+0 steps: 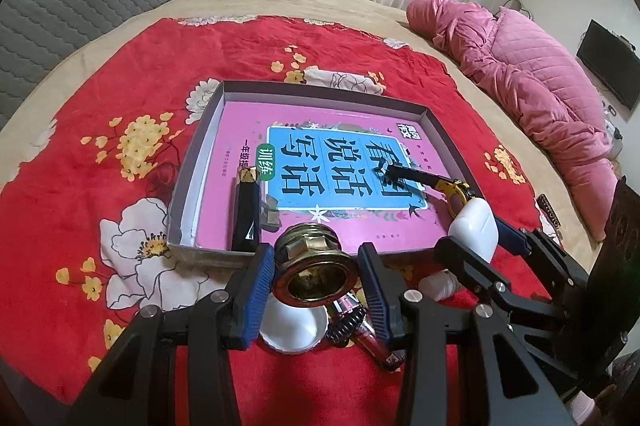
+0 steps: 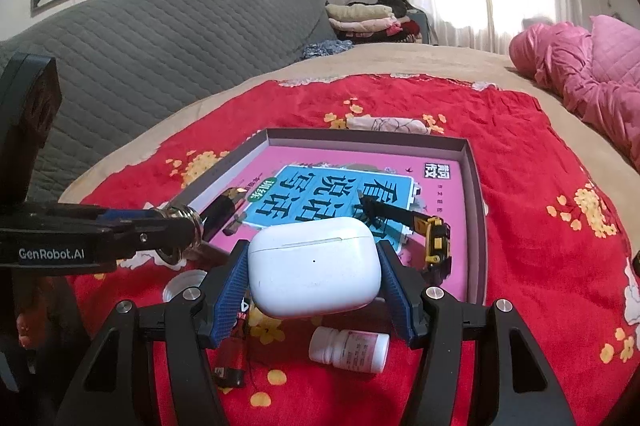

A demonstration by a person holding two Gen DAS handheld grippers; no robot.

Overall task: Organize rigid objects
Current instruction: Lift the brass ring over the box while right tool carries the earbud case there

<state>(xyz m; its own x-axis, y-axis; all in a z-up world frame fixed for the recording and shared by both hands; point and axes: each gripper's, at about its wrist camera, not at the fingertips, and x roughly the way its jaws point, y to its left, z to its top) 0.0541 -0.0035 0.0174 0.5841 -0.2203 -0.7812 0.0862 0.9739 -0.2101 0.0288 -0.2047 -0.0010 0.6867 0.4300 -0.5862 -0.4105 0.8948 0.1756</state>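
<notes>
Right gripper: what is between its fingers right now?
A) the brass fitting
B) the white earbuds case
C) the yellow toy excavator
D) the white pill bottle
B: the right gripper has its blue pads on both sides of the white earbuds case, lifted above the red cloth.

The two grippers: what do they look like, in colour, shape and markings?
Both are alike. The left gripper and the right gripper each have black angular linkage arms with round silver rivets and two fingers faced with ribbed blue pads. The right wrist view shows white lettering "GenRobot.AI" on the left gripper's black side. No cables or sleeves show.
</notes>
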